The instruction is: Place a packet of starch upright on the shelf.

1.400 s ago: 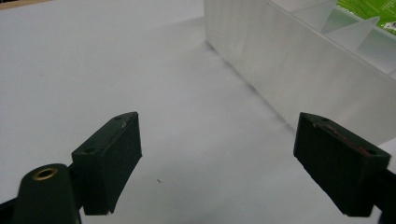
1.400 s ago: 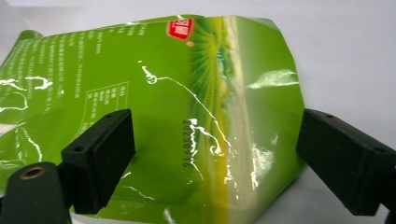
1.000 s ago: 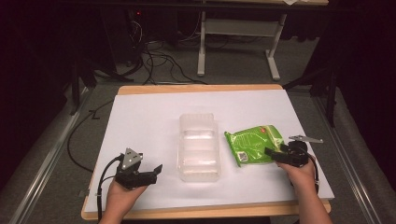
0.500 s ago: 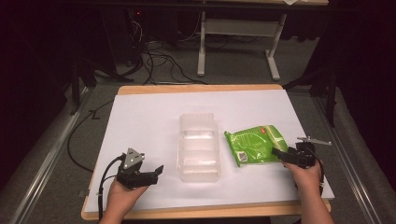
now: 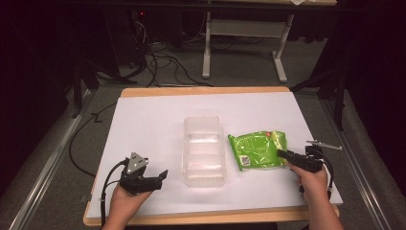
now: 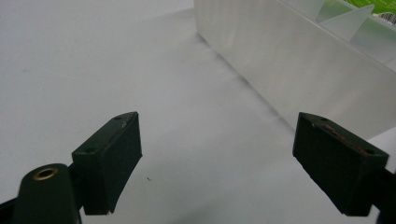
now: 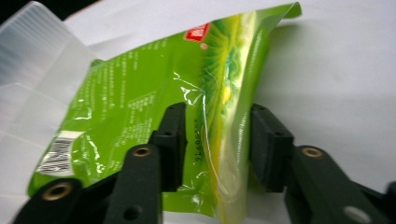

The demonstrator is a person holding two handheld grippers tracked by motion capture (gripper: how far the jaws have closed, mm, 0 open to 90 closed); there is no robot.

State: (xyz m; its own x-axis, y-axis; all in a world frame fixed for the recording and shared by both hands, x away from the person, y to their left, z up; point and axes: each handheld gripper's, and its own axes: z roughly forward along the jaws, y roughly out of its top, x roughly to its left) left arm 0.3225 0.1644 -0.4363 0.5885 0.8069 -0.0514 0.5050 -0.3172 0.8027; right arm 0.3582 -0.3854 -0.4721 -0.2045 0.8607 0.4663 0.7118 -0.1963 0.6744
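My right gripper point(image 7: 212, 140) has just been closing, and its jaws now sit narrow on the edge of the green bag point(image 7: 154, 107): one pad lies on the printed face, the other on the far side of the puffed rim, and the film bulges between them, so I am holding the bag. This close view shows the barcode low to the left of my pads, a red label near the bag's far corner, and the clear bin point(image 7: 32, 60) touching the bag's left side. From above those marks are small; that view gives instead the whole layout: the bag point(image 5: 256, 149) lies flat on the white sheet point(image 5: 153, 120), just beside the bin point(image 5: 203, 149), with my right gripper point(image 5: 283, 154) at its near right edge.

My left gripper point(image 6: 217, 158) has its jaws wide apart with nothing between them, only bare sheet. Its own view shows the bin's long frosted wall point(image 6: 299, 70) running away ahead and to the right of my right-hand pad, near but apart from it. The high view puts my left gripper point(image 5: 160, 176) near the bin's near left corner, pointing toward it.

Open room: wide bare sheet to the left and ahead of my left pads; beyond the bag, bare sheet up to the table's far edge; the table's right edge lies near my right hand point(image 5: 313, 184)
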